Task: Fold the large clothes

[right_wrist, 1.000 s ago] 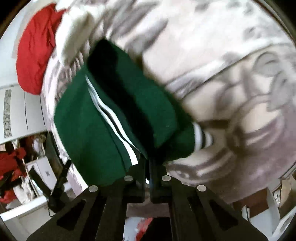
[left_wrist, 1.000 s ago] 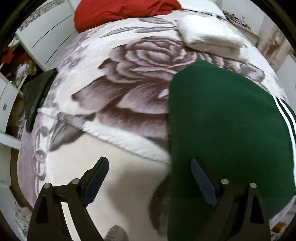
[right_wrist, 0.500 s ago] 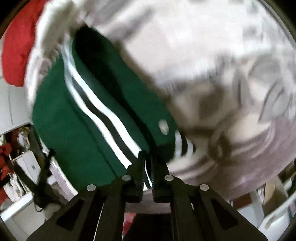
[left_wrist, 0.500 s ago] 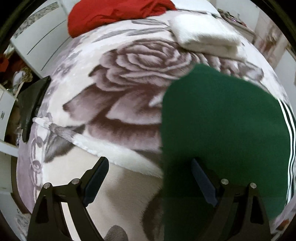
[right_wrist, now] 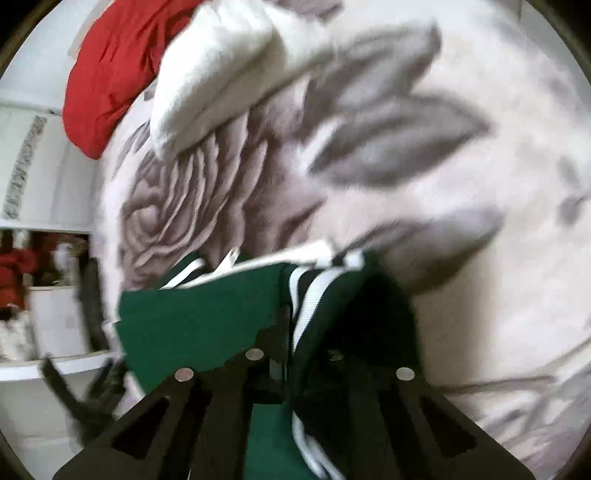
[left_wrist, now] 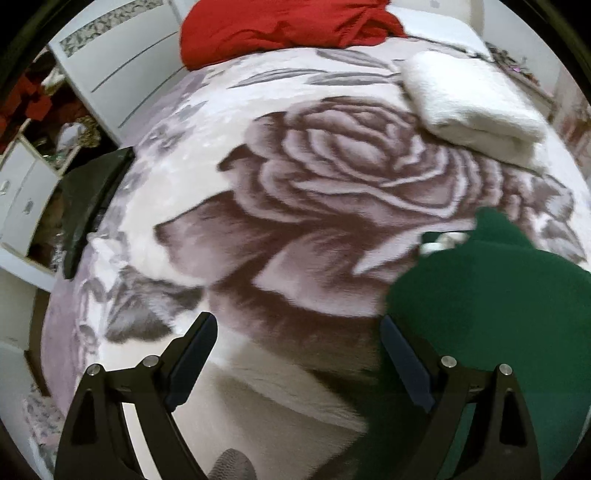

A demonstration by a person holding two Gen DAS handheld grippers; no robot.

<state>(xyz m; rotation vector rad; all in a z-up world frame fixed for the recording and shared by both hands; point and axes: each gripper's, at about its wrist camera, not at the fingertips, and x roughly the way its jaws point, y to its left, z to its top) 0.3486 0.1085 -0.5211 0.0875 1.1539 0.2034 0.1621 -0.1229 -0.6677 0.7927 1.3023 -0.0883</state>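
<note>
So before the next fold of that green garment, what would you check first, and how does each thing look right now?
1. Right gripper shut on the green garment: ok.
2. Left gripper open, nothing between its fingers: ok.
3. Blanket ahead bare for laying the fold: ok.
4. White towel and red cloth clear of the garment: ok.
5. Garment edges lined up: cannot tell, the right view is blurred.

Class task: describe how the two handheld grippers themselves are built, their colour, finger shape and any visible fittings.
Both the left gripper and the right gripper are matte black, with two flat triangular fingers pierced by triangular cut-outs. Round silver fasteners dot the fingers. The left one's pads look dark blue.
</note>
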